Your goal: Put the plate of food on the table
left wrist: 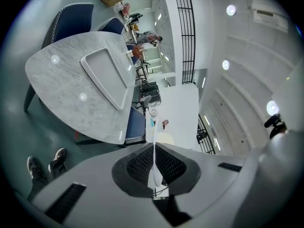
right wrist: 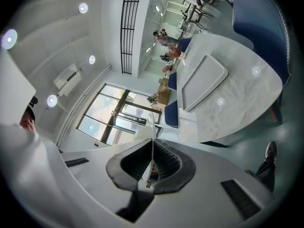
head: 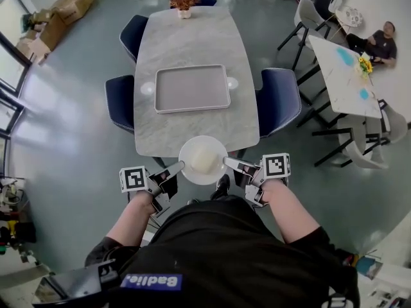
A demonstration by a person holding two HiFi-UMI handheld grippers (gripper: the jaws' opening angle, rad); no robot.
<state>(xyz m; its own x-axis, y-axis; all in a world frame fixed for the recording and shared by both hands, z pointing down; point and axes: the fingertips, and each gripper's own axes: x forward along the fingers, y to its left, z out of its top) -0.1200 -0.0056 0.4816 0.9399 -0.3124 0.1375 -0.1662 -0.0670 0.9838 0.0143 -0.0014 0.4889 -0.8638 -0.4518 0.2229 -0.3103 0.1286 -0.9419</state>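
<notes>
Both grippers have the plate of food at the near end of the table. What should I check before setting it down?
1. Left gripper shut on the plate rim: ok.
2. Right gripper shut on the opposite rim: ok.
3. Food sits mid-plate, none spilled: ok.
4. Bare table between its near edge and the tray for landing: ok.
5. Plate high enough to pass over the table edge: cannot tell.
</notes>
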